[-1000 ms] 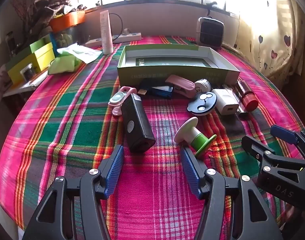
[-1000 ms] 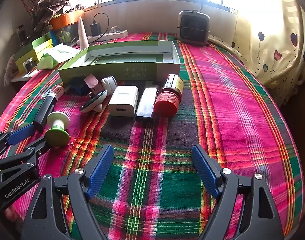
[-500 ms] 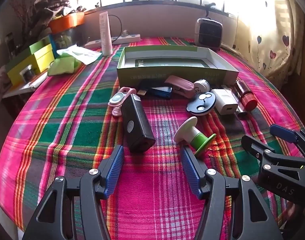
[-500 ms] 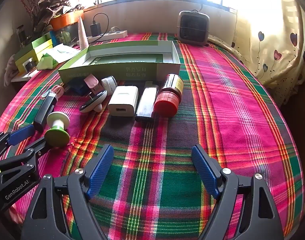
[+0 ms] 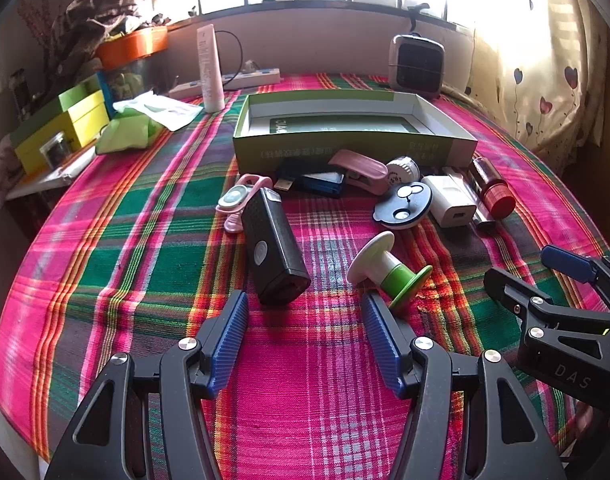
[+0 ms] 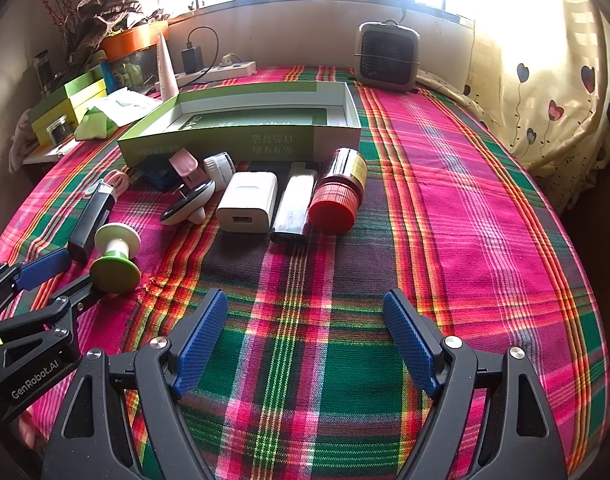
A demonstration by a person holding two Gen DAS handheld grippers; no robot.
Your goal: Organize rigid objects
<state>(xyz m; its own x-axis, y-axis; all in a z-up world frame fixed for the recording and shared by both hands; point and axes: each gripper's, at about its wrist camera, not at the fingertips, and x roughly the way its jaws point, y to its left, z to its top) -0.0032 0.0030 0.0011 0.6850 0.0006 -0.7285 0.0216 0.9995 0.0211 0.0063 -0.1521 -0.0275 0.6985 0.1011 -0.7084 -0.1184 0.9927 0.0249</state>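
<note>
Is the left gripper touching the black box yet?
Apart. The left wrist view shows plaid cloth between the open left gripper and the black box.

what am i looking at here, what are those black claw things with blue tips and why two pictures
Those claws are hand-held grabbing tools, one in each of a person's hands; no robot arm is involved. Each tool carries a wide-angle camera looking along its two fingers, hence two pictures. One shows the left tool, the other the right tool. Both are open and hold nothing. On the plaid cloth lie small items: a black box, a green and white spool, a white charger, a red-capped bottle. Behind them sits an open green box.
</note>
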